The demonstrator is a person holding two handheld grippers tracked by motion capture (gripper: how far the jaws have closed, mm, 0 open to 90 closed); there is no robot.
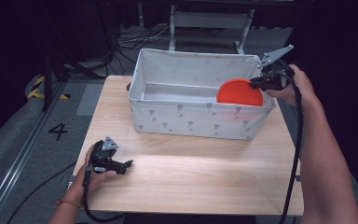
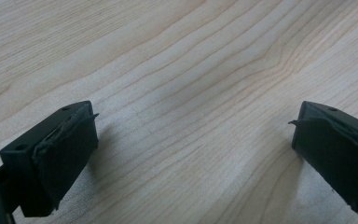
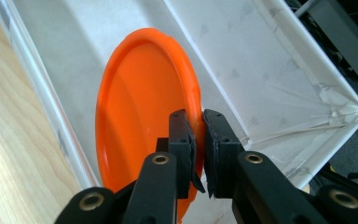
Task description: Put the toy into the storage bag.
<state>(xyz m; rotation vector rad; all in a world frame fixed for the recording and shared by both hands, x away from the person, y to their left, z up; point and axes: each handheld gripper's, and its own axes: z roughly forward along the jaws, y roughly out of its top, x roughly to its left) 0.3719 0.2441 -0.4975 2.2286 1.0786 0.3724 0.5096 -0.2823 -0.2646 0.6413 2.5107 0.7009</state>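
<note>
Left claw (image 1: 129,164) sits low at the lower left of the high view, hand wrapped around it, jaws spread wide. Right claw (image 1: 253,84) is up at the upper right, arm stretched out, jaws pinched tight.

Left tongs (image 2: 193,154) held wide apart over bare desk (image 2: 177,56)

The two black jaws rise from the bottom corners, one at the left edge and one at the right, with a broad gap and nothing between them. Their dark pads (image 2: 67,154) look rough and frayed at the edges. Beneath them lies light wood with wavy grain lines, and a soft shadow falls beside each jaw close to the surface.
</note>
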